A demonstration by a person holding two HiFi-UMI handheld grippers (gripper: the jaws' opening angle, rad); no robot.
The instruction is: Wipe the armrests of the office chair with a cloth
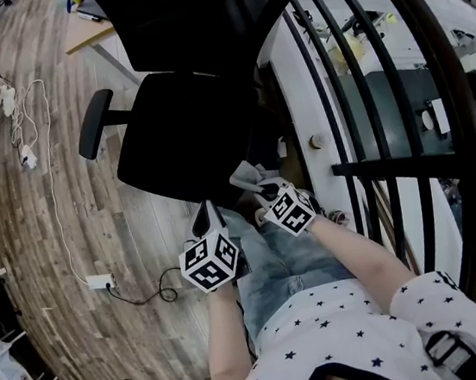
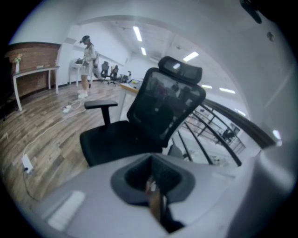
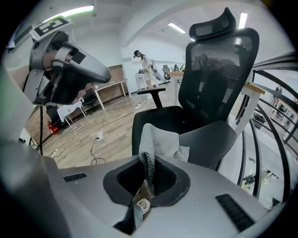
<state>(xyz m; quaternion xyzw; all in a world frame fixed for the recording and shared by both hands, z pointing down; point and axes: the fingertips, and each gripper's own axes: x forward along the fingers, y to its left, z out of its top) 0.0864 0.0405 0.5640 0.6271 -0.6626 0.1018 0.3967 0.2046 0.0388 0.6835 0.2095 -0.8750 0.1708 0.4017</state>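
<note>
Here the right gripper pinches one edge of the cloth in its fingers, leaving the rest free to wipe. The left gripper, fingers pressed together, carries nothing. We judge the office chair ahead untouched, armrest included.

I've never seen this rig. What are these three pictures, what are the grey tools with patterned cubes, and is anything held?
A person holds a pair of tongs in each hand; the cubes belong to them. One picture looks down from the person's head; the others come from a camera on each tool. The right tongs are shut on a grey cloth. The left tongs are shut, empty. Ahead stands a black office chair on a wooden floor, its armrest untouched.
</note>
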